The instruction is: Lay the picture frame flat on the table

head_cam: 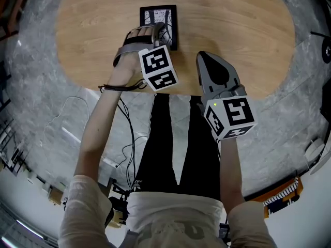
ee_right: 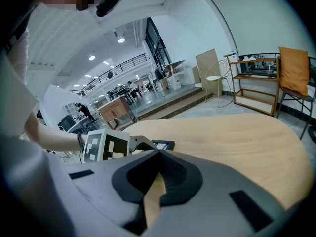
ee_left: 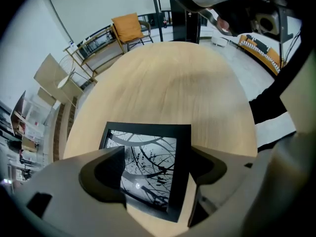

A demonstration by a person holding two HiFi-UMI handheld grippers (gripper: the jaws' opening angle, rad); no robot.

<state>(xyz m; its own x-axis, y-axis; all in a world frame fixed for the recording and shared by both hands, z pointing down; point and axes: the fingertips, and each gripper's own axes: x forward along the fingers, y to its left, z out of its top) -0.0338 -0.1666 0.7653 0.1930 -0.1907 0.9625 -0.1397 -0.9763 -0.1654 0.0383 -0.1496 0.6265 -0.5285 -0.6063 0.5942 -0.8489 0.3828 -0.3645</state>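
My left gripper (head_cam: 162, 34) points steeply down over the far middle of the wooden table (head_cam: 238, 30). Its jaws stand wide apart on either side of the black picture frame (ee_left: 148, 164), and neither pad presses on it. The frame lies flat on the tabletop with its black-and-white print facing up. To the right, well apart from the frame, my right gripper (head_cam: 207, 61) hovers over the near edge of the table, jaws clenched together on nothing.
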